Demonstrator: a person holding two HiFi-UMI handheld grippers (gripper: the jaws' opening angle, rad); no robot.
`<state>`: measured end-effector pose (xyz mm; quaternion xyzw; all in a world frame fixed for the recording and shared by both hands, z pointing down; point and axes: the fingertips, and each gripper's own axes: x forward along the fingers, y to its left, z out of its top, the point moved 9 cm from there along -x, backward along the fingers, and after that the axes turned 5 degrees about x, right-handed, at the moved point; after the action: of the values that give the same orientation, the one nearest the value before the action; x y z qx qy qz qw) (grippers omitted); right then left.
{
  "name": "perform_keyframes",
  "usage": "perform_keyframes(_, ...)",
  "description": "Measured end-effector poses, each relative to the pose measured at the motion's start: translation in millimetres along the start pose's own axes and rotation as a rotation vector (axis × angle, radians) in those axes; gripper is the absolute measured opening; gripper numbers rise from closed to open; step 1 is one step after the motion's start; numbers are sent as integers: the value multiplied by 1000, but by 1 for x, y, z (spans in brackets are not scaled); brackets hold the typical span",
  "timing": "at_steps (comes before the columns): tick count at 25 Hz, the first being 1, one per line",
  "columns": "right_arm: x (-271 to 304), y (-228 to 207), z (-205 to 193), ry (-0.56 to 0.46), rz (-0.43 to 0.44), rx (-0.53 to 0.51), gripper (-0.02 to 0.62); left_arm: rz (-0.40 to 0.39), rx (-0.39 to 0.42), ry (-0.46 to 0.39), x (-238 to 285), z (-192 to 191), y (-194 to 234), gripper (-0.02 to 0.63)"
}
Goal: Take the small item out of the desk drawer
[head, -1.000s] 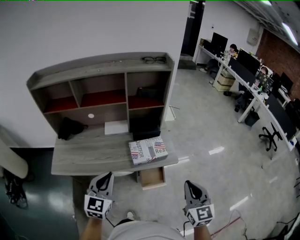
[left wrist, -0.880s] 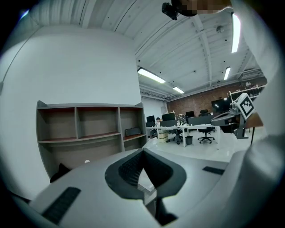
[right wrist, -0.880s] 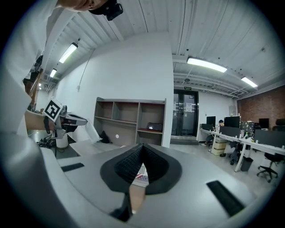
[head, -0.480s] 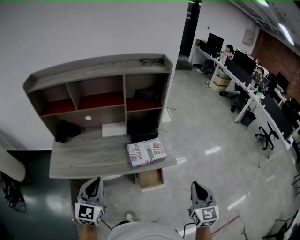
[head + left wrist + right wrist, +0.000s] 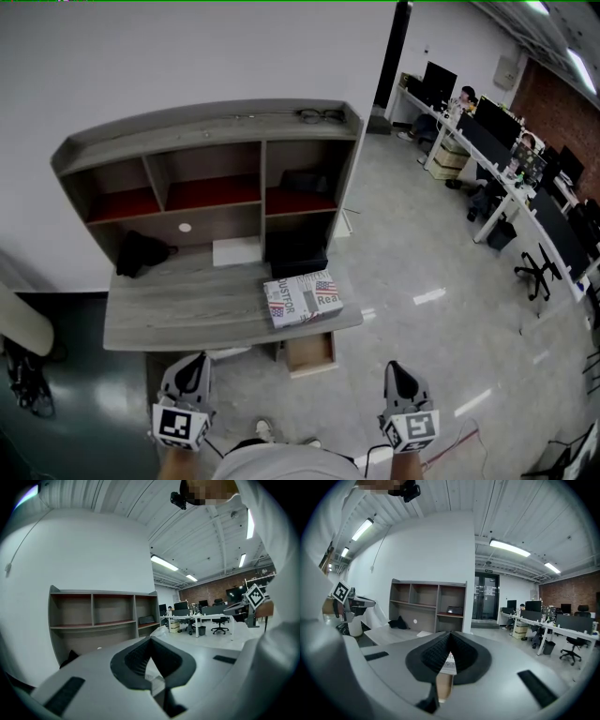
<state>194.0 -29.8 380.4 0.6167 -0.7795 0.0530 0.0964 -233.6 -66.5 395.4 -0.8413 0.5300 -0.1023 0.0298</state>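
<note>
The light wooden drawer (image 5: 309, 351) stands pulled out under the right front of the grey desk (image 5: 178, 314). Its inside looks bare from the head view, and no small item can be made out. My left gripper (image 5: 194, 363) hovers low at the left, short of the desk's front edge, shut and with nothing in it. My right gripper (image 5: 398, 371) hangs to the right of the drawer over the floor, also shut and with nothing held. In the right gripper view the drawer (image 5: 445, 686) shows just below the closed tips (image 5: 450, 634). The left gripper (image 5: 151, 639) points at the hutch.
A printed box (image 5: 302, 298) lies on the desk right above the drawer. A black bundle (image 5: 141, 251), a white sheet (image 5: 235, 251) and a black box (image 5: 295, 253) sit under the hutch shelves (image 5: 206, 159). Office desks with monitors and chairs (image 5: 506, 159) line the far right.
Both grippers have drawn back a little toward me and spread apart, the left one going left and down. The head view has shifted slightly. The drawer has stayed open.
</note>
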Motion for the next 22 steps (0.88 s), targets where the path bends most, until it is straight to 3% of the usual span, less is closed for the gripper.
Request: perform_keyframes(22,12,39,-10,4,6,-4,21,-26,-28,-26,-8,-23,19,17)
